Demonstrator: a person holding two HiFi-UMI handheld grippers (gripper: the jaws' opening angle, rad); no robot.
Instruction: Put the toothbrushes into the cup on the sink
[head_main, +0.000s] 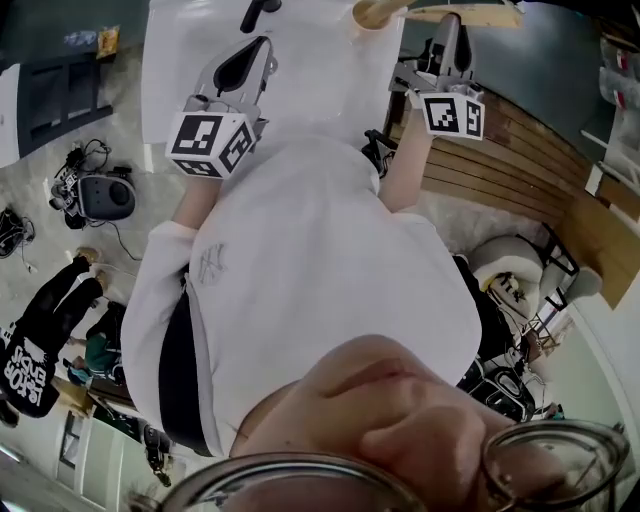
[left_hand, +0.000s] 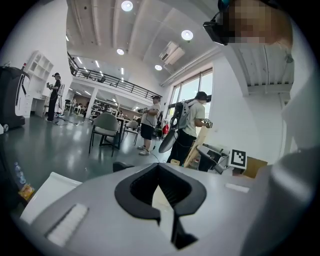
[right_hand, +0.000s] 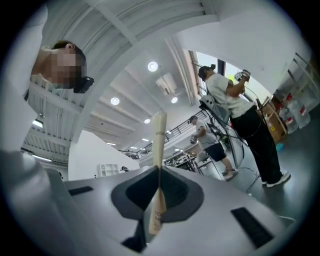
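Toothbrush (right_hand: 159, 135): pale, flat, slim stick with small print near the lower end. Looks like bamboo. No bristles made out on the length in view.

Handling, as a judgement: light and stiff, not fragile, faces fairly smooth. Likely to pivot in a 2-pad pinch if knocked against a rim. Best taken across the 2 flat faces, about mid-handle, leaving a long free end to lead into the cup.

Location: clear of any surface, held aloft in the right tongs, pointing out along the jaws toward the ceiling lights in the right gripper view. Cup and sink not identified with certainty. Tan rounded object (head_main: 375, 12) at the top edge of the head view, near the right tongs. Possibly the cup, cannot tell.

Tongs, left to right:

Left gripper (left_hand: 161, 195): jaws drawn together at the tips, nothing between them, only a pale sliver of background in the slit behind. Empty. Raised over a white surface (head_main: 300, 70) in the head view.

Right gripper (right_hand: 159, 175): jaws closed onto the toothbrush, pads pressing both flat faces. Pinch set low on the handle, just above the printed end, with most of the length projecting beyond the tips. Stick roughly in line with the jaws, leaning only slightly.

Count: 1 toothbrush in hand, 0 seen in any cup. Task judged at the carry stage, drop-in not yet done.
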